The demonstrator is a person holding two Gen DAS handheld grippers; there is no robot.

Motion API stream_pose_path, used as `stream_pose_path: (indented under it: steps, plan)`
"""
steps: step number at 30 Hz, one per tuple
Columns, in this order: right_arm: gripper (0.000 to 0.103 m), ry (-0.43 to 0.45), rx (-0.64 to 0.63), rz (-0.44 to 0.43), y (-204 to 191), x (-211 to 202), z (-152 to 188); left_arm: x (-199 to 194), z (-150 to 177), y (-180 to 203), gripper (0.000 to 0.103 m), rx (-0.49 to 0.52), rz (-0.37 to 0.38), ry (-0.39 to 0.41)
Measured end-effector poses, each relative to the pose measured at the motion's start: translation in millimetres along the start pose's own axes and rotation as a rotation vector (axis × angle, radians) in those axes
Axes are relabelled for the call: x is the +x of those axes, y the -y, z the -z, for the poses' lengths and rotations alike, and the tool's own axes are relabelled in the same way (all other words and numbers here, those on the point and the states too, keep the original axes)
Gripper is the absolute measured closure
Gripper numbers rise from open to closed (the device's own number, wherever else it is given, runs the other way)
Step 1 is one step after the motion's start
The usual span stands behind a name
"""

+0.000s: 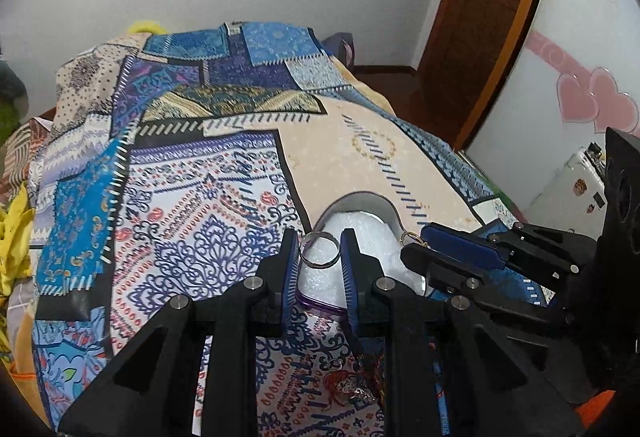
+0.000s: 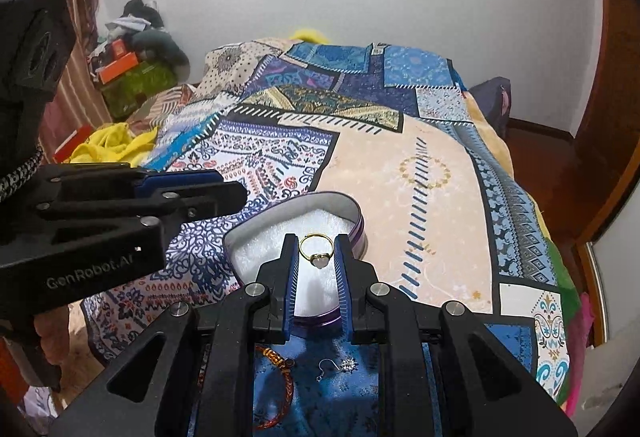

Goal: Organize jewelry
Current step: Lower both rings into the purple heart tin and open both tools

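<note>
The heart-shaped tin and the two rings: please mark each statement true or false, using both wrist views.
1. The left gripper holds a silver ring. True.
2. The right gripper holds a gold ring with a pale heart stone. True.
3. The heart-shaped tin has its lid on. False: it is open, showing white padding.
4. Both rings already lie on the padding. False: each is between jaws above the tin.
5. An earring lies on the bedspread outside the tin. True.

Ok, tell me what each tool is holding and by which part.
The left tool pinches a silver ring across its band. The right tool pinches a gold ring by the sides of its band, pale stone toward the camera.
</note>
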State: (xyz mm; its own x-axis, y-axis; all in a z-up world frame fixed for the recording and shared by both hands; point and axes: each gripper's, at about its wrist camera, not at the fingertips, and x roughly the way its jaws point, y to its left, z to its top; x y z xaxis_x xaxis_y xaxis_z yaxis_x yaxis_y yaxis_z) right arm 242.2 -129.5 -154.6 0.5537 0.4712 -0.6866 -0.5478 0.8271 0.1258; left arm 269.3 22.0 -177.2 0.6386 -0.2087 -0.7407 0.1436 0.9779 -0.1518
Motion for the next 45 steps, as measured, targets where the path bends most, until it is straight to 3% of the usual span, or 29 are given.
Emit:
stream_pose_path:
  steps: [14,27,34,39,45]
  plan:
    - [0.087,-0.050,-0.015,-0.021,1.8,8.0,0.1,9.3,2.7,0.9,0.083,0.017,0.028,-0.041]
    - [0.083,-0.043,-0.019,-0.006,-2.2,-7.9,-3.2,-27.0,4.6,-7.8,0.082,0.004,-0.027,0.007]
    - [0.067,0.003,-0.011,0.026,-4.5,-35.0,-4.3,-47.7,13.1,-4.6,0.077,0.007,-0.052,0.021]
    - [0.066,0.025,-0.015,0.044,-9.1,-52.3,-3.8,-63.6,20.8,-0.4,0.064,-0.003,-0.054,0.036]
    - [0.066,0.043,-0.014,0.058,-13.7,-67.6,-0.3,-80.8,32.0,6.6,0.062,0.009,-0.057,0.043]
